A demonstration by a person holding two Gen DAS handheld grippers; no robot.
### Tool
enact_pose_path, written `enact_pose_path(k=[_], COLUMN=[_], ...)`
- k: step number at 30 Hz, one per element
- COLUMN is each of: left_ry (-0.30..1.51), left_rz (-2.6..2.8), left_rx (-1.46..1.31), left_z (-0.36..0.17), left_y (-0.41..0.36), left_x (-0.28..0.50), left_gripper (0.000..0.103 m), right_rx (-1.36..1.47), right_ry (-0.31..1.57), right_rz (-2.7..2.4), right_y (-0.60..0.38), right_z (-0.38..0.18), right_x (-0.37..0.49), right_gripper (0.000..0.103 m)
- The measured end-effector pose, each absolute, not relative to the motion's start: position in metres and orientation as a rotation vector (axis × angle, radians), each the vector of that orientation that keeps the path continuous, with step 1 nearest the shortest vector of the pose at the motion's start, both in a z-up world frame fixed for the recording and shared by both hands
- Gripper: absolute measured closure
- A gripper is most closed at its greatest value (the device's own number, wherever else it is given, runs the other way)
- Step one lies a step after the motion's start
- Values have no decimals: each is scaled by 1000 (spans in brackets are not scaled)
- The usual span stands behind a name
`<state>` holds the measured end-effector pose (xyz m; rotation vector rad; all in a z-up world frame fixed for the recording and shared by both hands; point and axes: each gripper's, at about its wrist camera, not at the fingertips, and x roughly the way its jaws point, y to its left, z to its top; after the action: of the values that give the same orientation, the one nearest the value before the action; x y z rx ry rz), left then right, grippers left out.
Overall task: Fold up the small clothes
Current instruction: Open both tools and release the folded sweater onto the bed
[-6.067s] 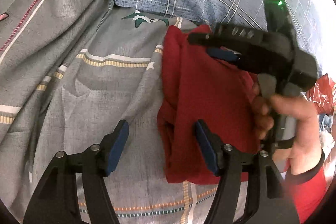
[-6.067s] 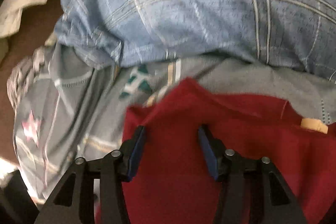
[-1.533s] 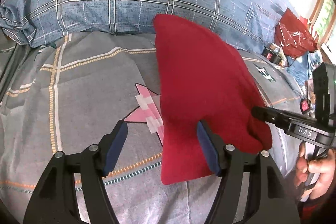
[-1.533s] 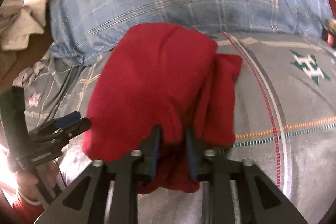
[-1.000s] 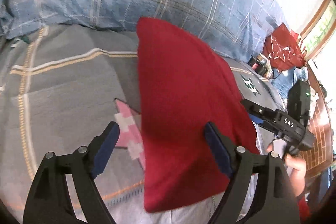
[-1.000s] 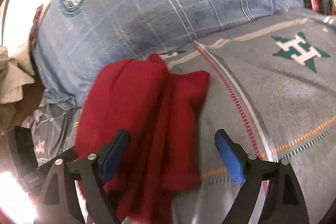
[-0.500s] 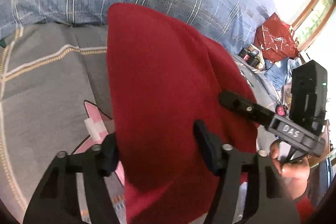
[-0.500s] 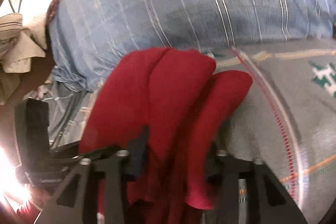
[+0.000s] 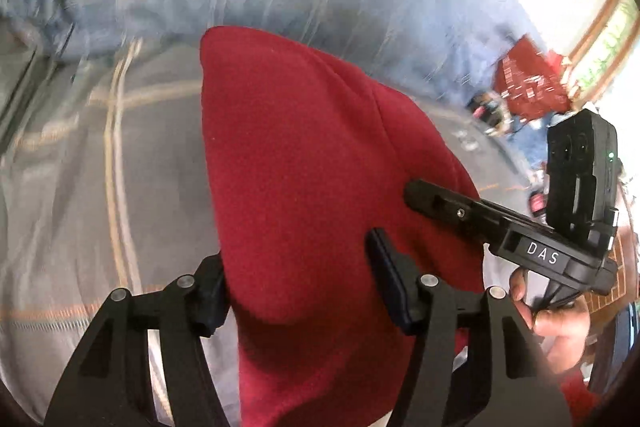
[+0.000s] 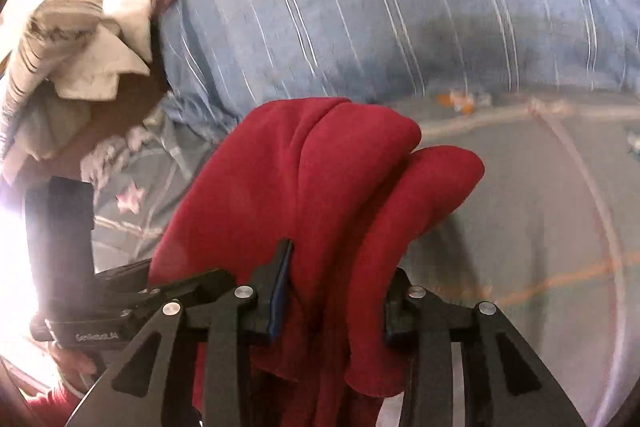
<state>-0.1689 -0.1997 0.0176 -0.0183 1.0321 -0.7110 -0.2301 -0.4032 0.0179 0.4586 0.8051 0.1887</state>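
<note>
A folded red garment [image 9: 300, 147] hangs off the grey bedsheet [image 9: 100, 147], held up at its near edge by both grippers. My left gripper [image 9: 296, 259] is shut across a wide fold of it, one pad on each side. In the right wrist view the same red garment [image 10: 320, 167] bunches in thick folds between the pads of my right gripper [image 10: 340, 267]. Those jaws are opening slightly while the pads still press the cloth. The right gripper's black body [image 9: 520, 243] shows at the garment's right edge, with a hand [image 9: 560, 323] on its handle.
A blue plaid quilt [image 10: 400, 7] lies bunched along the back of the bed. A beige cloth heap [image 10: 72, 39] sits at the far left. A red plastic bag [image 9: 528, 83] and small clutter lie at the far right, near a window.
A second ago both grippers stood open around the garment lying on the bed. Both have since closed on it and raised it off the sheet.
</note>
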Motion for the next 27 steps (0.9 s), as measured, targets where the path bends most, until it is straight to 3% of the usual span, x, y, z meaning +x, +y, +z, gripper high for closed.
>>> enact_pose_path(k=[4, 9, 15, 21, 25, 27], left_ry=[1071, 967, 891, 857, 808, 780], left_rz=[-681, -613, -506, -470, -438, -424], left_rx=[-28, 15, 20, 42, 62, 80], left_z=[-17, 5, 13, 11, 17, 19], left_y=[-193, -187, -170, -170, -164, -163], left_x=[-165, -173, -179, -195, -206, -211], left_gripper=[32, 32, 29, 29, 29, 29], right_rx=[394, 337, 247, 65, 78, 109], right_ry=[924, 841, 738, 855, 888, 870], right_rz=[120, 71, 150, 97, 53, 68], right_y=[-393, -392, -368, -337, -345, -346], right_z=[-16, 20, 53, 9, -9, 1], right_x=[-228, -258, -290, -278, -281, -285], right_gripper=[48, 48, 51, 70, 71, 65])
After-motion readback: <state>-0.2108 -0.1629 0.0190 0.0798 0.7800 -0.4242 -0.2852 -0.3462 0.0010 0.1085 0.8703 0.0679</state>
